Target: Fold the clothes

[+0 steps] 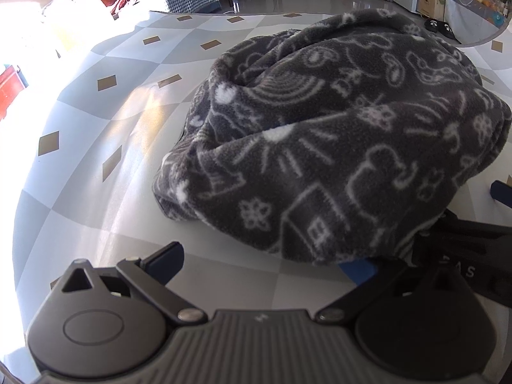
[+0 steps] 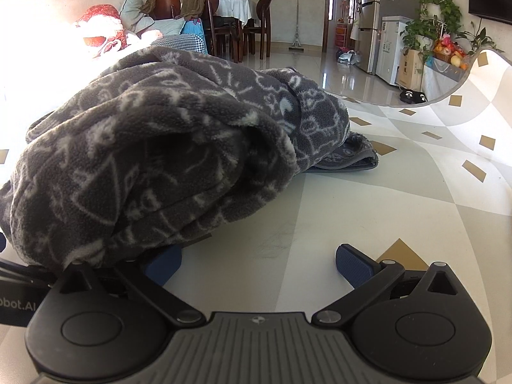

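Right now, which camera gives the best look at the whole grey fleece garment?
The left wrist view: the fleece garment shows from above, nearly its whole bundled outline on the table. The right wrist view sees it low, side-on, cut off at the left.

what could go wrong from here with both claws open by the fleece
1. The fleece is a thick, loosely bunched bundle; letting it sit like this, its layers may slump and the fold come undone.
2. The fleece's near edge drapes over the left claw's right finger and the right claw's left finger, so pulling away might drag the fleece along.
3. The tablecloth looks slick; the bundle may slide if nudged.
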{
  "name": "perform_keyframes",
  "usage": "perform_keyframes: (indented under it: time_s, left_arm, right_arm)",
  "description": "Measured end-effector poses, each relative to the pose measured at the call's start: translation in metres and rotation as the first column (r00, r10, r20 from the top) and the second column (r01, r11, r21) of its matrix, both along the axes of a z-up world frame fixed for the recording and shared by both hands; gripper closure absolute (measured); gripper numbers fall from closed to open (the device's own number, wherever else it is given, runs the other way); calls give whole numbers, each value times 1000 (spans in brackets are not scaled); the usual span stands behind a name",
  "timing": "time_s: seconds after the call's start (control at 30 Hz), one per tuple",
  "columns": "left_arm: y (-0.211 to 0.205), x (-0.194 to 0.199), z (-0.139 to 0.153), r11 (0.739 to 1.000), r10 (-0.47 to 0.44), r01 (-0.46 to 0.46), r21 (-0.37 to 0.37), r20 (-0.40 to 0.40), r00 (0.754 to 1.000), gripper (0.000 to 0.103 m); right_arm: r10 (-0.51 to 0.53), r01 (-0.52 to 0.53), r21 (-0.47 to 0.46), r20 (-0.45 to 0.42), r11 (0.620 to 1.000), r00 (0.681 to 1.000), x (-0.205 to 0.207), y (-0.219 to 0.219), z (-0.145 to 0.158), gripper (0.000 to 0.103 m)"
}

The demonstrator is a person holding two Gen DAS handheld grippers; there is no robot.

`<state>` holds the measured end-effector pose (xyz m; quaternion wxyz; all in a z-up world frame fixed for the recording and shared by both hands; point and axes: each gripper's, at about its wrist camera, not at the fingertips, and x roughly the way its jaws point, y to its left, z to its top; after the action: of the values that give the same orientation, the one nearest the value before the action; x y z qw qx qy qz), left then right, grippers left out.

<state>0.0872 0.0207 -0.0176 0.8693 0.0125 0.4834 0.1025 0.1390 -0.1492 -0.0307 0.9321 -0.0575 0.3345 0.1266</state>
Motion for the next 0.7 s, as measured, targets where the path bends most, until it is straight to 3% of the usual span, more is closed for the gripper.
perform_keyframes:
  time_s: [0.53,0.7]
  left_arm:
    - [16,-9,-9,999,3,-1,-46,28,1000,0]
    - [19,-15,-9,1000,-10,10,-26,24,1000,0]
  right_arm:
    - [0,0,0,0,1000,1000,0,0,0,0]
    - [0,0,0,0,1000,1000,0,0,0,0]
